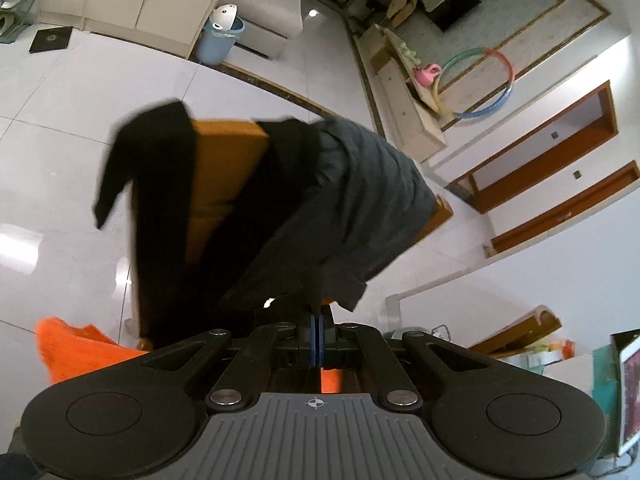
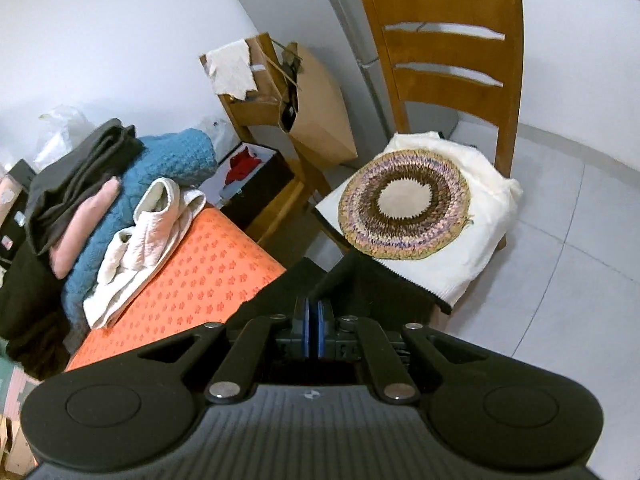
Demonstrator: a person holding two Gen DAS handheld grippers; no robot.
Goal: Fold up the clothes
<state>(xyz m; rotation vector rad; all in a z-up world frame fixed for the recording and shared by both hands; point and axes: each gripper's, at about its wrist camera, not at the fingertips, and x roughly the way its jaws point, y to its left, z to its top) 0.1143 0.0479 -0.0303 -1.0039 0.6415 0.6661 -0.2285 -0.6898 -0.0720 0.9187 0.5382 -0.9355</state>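
Note:
In the left wrist view a dark garment (image 1: 340,200), black on one side and dark grey on the other, hangs lifted off the floor. My left gripper (image 1: 319,316) is shut on its near edge, blue pads together. In the right wrist view my right gripper (image 2: 314,312) is shut on a black fold of the same garment (image 2: 360,284), which spreads just beyond the fingertips. A pile of clothes (image 2: 120,200) in grey, pink, blue and white lies on the orange patterned table cover (image 2: 192,280) at the left.
A wooden chair (image 2: 448,52) with a round woven cushion (image 2: 404,204) and a white garment (image 2: 472,248) stands ahead of the right gripper. Wooden furniture (image 1: 224,168) shows behind the hanging garment. A blue bin (image 1: 218,42) and white cabinets (image 1: 148,8) stand across the tiled floor.

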